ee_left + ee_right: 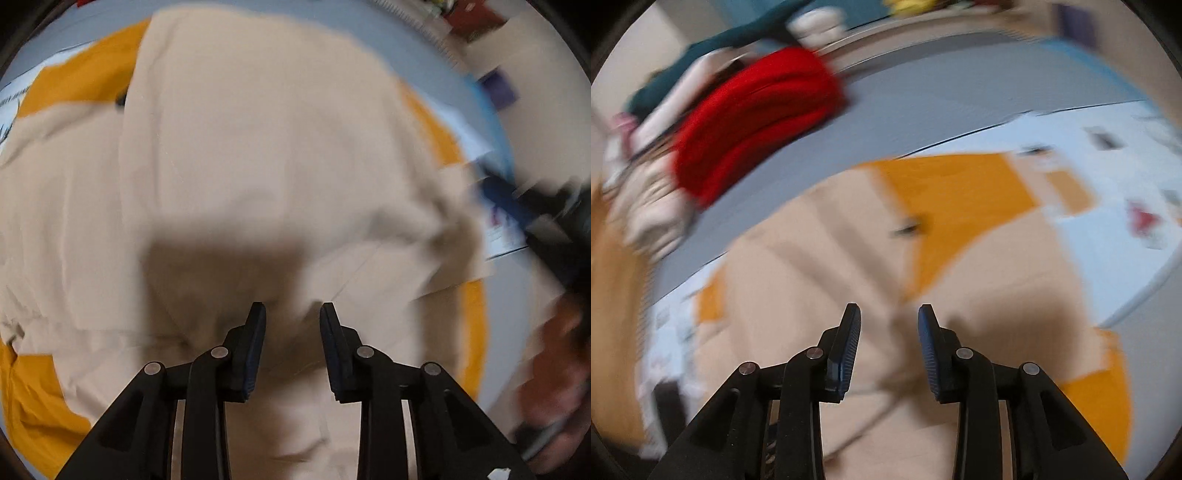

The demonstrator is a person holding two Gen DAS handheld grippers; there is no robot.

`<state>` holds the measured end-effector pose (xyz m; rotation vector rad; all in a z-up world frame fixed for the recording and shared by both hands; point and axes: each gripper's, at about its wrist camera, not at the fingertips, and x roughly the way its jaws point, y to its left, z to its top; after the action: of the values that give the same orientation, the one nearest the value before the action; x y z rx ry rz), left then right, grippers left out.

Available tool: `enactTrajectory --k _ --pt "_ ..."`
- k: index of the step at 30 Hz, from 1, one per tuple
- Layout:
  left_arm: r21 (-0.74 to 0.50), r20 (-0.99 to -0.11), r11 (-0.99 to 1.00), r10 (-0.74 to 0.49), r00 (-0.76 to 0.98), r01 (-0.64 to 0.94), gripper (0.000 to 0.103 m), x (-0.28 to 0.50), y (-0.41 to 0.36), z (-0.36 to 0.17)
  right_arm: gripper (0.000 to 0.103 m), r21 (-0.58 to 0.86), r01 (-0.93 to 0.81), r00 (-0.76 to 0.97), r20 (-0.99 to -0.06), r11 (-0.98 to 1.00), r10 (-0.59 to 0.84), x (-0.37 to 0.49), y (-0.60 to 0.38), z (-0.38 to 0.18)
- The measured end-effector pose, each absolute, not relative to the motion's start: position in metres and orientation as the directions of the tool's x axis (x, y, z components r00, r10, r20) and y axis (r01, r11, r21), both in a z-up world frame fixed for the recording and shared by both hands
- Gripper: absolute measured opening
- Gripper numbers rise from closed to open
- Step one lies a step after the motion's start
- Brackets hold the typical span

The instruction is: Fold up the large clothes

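Note:
A large beige garment [258,155] lies spread over an orange cloth [85,77], with a folded part across its middle. My left gripper [292,310] is open and empty, just above the beige fabric. The right wrist view is blurred by motion. There the beige garment [820,266] lies on the orange cloth [960,192]. My right gripper [888,312] is open and empty, hovering above a beige fold. The other gripper and the hand holding it show blurred at the right edge of the left wrist view [546,229].
The cloths lie on a pale patterned sheet [1108,155] over a grey surface [923,92]. A pile of clothes with a red garment [757,118] and a teal one [713,48] lies at the far left of the right wrist view. Shelves with items stand behind.

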<state>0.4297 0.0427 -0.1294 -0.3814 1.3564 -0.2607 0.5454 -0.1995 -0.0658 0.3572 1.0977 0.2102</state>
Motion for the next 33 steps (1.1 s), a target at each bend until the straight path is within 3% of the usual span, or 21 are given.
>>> enactTrajectory --k 1,3,6,8,14,17,20,23,26,33 --pt "-0.407 -0.89 0.913 -0.388 0.239 -0.032 0.026 0.43 0.049 -0.12 0.034 0.466 -0.032 0.377 -0.813 0.884 0.443 0.547 -0.189 -0.075" --pt "-0.325 -0.905 0.944 -0.297 0.305 -0.046 0.026 0.435 0.058 -0.111 0.034 0.532 -0.036 0.276 -0.808 0.846 0.52 0.547 -0.179 -0.094" --pt "-0.191 -0.952 0.978 -0.165 0.259 -0.079 0.017 0.438 0.068 -0.134 0.034 0.445 -0.013 0.148 -0.885 0.895 0.442 0.545 -0.167 -0.125" --pt "-0.191 -0.967 0.972 -0.163 0.194 -0.138 0.006 0.438 0.078 -0.15 0.034 0.315 -0.005 0.103 -0.944 0.949 0.314 0.543 -0.169 -0.141" --pt "-0.213 -0.936 0.974 -0.181 0.302 -0.075 0.006 0.439 0.071 -0.112 0.034 0.362 -0.06 0.203 -0.908 0.93 0.366 0.538 -0.165 -0.11" --pt "-0.274 -0.939 0.959 -0.25 0.235 -0.073 0.01 0.437 0.068 -0.126 0.034 0.438 -0.117 0.17 -0.875 0.891 0.453 0.53 -0.15 -0.108" --pt "-0.227 -0.966 0.972 -0.217 0.144 -0.058 0.01 0.43 0.059 -0.142 0.034 0.343 -0.102 0.073 -0.934 0.934 0.351 0.521 -0.148 -0.141" --pt "-0.212 -0.956 0.977 -0.201 0.211 -0.033 0.01 0.425 0.064 -0.117 0.034 0.339 -0.089 0.119 -0.93 0.937 0.348 0.514 -0.155 -0.128" --pt "-0.178 -0.919 0.984 -0.168 0.357 0.007 0.01 0.413 0.076 -0.073 0.034 0.322 -0.179 0.312 -0.878 0.93 0.364 0.505 -0.161 -0.07" --pt "-0.165 -0.801 0.985 -0.161 0.576 0.046 0.01 0.344 0.117 0.013 0.034 0.22 -0.305 0.645 -0.668 0.926 0.371 0.451 -0.185 0.059"
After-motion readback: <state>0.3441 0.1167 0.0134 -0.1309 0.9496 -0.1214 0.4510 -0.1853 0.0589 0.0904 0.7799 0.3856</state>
